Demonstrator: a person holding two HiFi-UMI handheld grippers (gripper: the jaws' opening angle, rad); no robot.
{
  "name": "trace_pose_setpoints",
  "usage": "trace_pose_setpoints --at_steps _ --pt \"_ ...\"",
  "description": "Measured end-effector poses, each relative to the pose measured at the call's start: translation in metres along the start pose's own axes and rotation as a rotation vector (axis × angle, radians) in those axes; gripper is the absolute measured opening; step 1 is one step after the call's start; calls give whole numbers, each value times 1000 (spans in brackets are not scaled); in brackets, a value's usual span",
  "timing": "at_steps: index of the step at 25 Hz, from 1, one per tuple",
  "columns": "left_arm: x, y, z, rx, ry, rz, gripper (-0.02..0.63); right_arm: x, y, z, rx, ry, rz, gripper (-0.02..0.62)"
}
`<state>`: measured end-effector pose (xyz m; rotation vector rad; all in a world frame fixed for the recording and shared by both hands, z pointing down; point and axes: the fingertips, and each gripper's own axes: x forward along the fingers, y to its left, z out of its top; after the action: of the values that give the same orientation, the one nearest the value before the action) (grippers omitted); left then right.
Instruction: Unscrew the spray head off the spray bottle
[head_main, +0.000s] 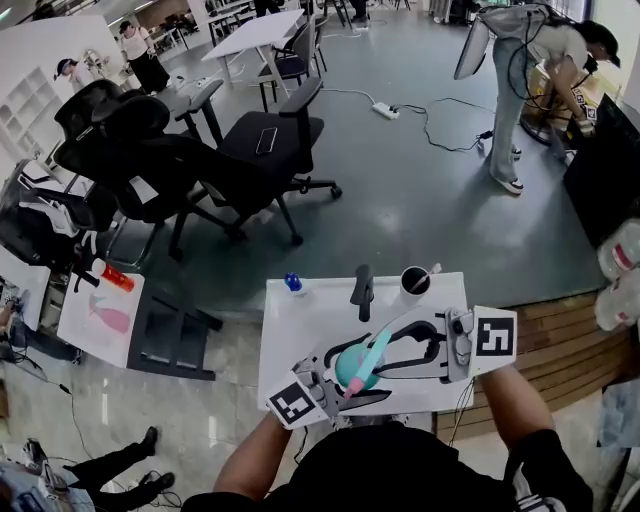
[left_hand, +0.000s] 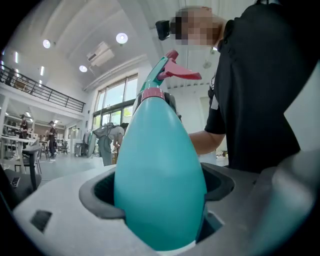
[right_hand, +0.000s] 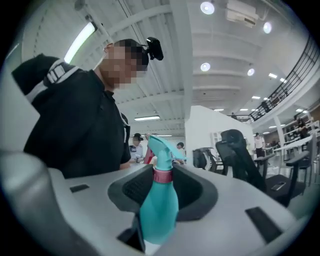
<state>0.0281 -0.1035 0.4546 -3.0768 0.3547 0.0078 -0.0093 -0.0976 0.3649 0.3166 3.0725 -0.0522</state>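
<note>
A teal spray bottle (head_main: 352, 370) with a pink collar hangs over the near edge of the white table (head_main: 300, 330), held between both grippers. My left gripper (head_main: 362, 388) comes from the lower left and is shut on the bottle's fat body (left_hand: 160, 185), which fills the space between its jaws. The pink collar (left_hand: 152, 93) and the teal spray head (left_hand: 165, 70) with its pink trigger rise beyond them. My right gripper (head_main: 348, 360) reaches in from the right. Its pads sit against the pink collar (right_hand: 162, 175) just under the spray head (right_hand: 160, 147).
On the table's far edge stand a black cup (head_main: 414, 281), a dark upright object (head_main: 363, 290) and a small blue item (head_main: 292, 283). Black office chairs (head_main: 200, 150) stand beyond on the grey floor. A person (head_main: 520, 90) bends over at the upper right.
</note>
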Motion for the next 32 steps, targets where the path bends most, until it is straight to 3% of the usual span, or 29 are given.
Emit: trace_pose_setpoints --at_steps 3,5,8,11,14,18,21,23,27,32 --pt "0 -6 6 -34 -6 -30 454 3 5 11 0 -10 94 132" --pt "-1 4 5 -64 1 25 454 3 -3 13 -19 -26 59 135" --pt "-6 34 -6 -33 62 193 454 -1 -25 12 -10 -83 -81 193" --pt "-19 68 -27 53 148 380 454 -12 -49 3 -17 -130 -261 193" --pt "-34 95 -39 64 214 572 454 -17 -66 -11 -17 -115 -437 169" --pt "-44 112 -46 71 257 726 454 -20 -68 -12 35 -145 -552 165" --pt "-48 117 -54 73 284 778 454 -25 -56 -4 49 -200 -588 134" --pt "-49 119 -60 70 300 791 454 -19 -42 2 48 -206 -565 118" --pt "-49 118 -66 65 309 794 454 13 -21 5 55 -138 -486 115" --pt "-47 114 -62 71 298 791 454 26 -24 -7 56 -67 -510 117"
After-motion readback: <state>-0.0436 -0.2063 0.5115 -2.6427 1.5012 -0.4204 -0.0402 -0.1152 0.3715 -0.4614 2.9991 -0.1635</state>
